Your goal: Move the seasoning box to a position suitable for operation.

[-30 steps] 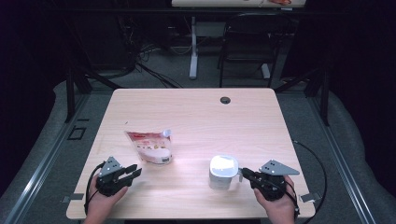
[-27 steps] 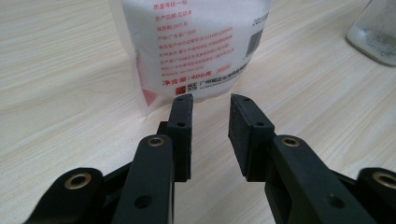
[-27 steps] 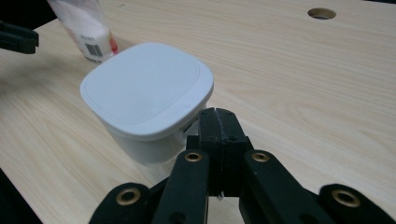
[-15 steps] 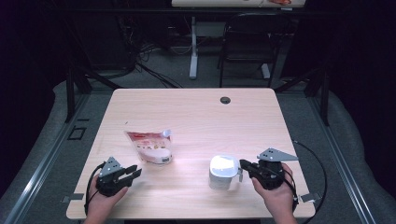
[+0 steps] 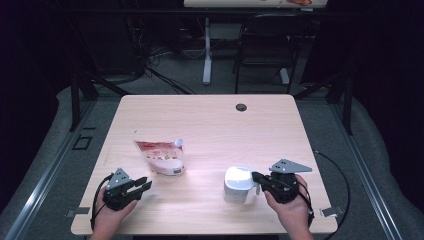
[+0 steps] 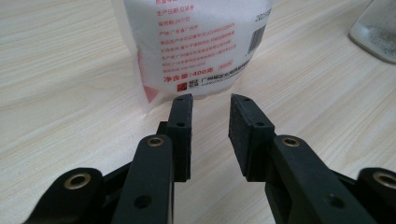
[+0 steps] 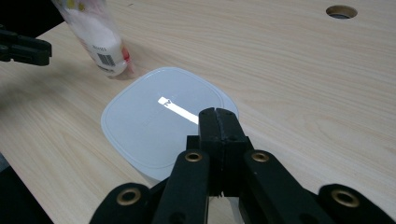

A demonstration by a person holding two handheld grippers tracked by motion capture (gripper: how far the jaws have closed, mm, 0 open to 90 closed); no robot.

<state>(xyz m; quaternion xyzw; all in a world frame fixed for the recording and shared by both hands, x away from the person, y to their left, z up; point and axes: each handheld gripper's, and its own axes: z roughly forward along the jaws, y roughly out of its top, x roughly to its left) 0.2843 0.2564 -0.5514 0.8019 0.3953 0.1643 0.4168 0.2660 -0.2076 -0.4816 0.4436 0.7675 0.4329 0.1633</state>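
A red and white spouted pouch (image 5: 161, 156) lies on the wooden table (image 5: 210, 125), left of the middle. Its printed bottom end (image 6: 187, 42) is just ahead of my left gripper (image 6: 210, 105), which is open and apart from it, with nothing between its pads. A white container with a rounded square lid (image 5: 238, 182) stands near the front edge. My right gripper (image 5: 257, 179) is at its right side. In the right gripper view its jaws (image 7: 217, 114) are pressed together above the lid's near edge (image 7: 154, 121), and I see nothing between them.
A round cable hole (image 5: 241, 107) sits near the table's far edge. The container's translucent side (image 6: 376, 28) shows at the top right of the left gripper view. Chairs and desk legs stand on the floor beyond the table.
My right gripper has lifted a little and edged toward the container, jaws staying shut. The left gripper, pouch and container have not moved.
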